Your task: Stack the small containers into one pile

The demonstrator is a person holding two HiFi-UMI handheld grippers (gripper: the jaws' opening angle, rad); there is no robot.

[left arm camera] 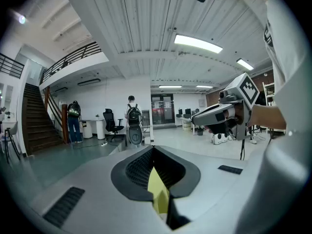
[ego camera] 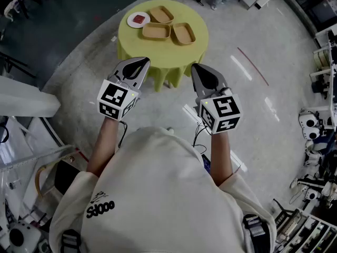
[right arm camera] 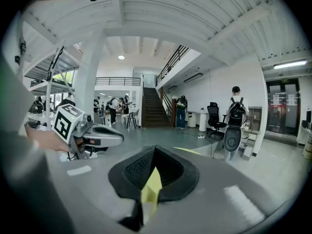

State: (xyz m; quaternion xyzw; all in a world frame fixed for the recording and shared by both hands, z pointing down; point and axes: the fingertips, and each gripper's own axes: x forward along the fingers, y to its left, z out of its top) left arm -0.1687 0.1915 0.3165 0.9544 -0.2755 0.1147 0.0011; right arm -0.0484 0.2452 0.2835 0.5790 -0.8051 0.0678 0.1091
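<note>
Three small tan containers (ego camera: 160,15) (ego camera: 156,31) (ego camera: 184,33) lie side by side on a round table with a yellow-green cloth (ego camera: 158,57), some way ahead of me in the head view. My left gripper (ego camera: 142,62) and right gripper (ego camera: 196,68) hang in the air short of the table's near edge, held side by side and apart. Both are shut with nothing between the jaws. In the left gripper view the closed jaws (left arm camera: 152,148) point out over the room, and the right gripper (left arm camera: 219,116) shows beside them. The right gripper view shows its own closed jaws (right arm camera: 155,148) and the left gripper (right arm camera: 97,136).
A white plate (ego camera: 138,19) with something red on it sits at the table's left. Bare concrete floor surrounds the table. A white bench (ego camera: 21,101) stands at the left, machines and racks (ego camera: 316,141) at the right. People (left arm camera: 132,112) and an office chair (left arm camera: 113,123) stand far off.
</note>
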